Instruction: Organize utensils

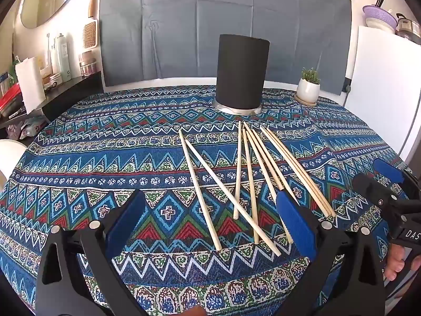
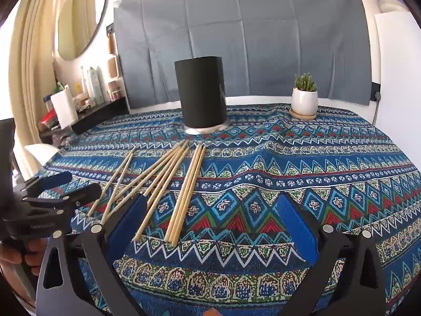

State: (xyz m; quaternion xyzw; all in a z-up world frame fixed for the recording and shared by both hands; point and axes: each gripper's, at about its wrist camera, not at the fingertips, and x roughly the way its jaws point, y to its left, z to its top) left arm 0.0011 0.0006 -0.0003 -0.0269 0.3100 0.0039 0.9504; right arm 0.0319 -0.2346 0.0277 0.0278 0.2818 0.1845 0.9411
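Pale wooden chopsticks (image 1: 252,181) lie loose on the patterned bench (image 1: 105,163) in my left wrist view, long axes running near to far toward the black holder (image 1: 240,73). My left claw (image 1: 210,218) gapes wide and empty, their near ends between its pads.

In the right wrist view the chopsticks (image 2: 171,184) sit left of my right claw (image 2: 218,221), equally wide, holding nothing. I judge the left claw nearer.

wall: grey cloth (image 2: 236,39) | round mirror (image 2: 81,15) | cluttered side shelf (image 1: 52,87) | daylight
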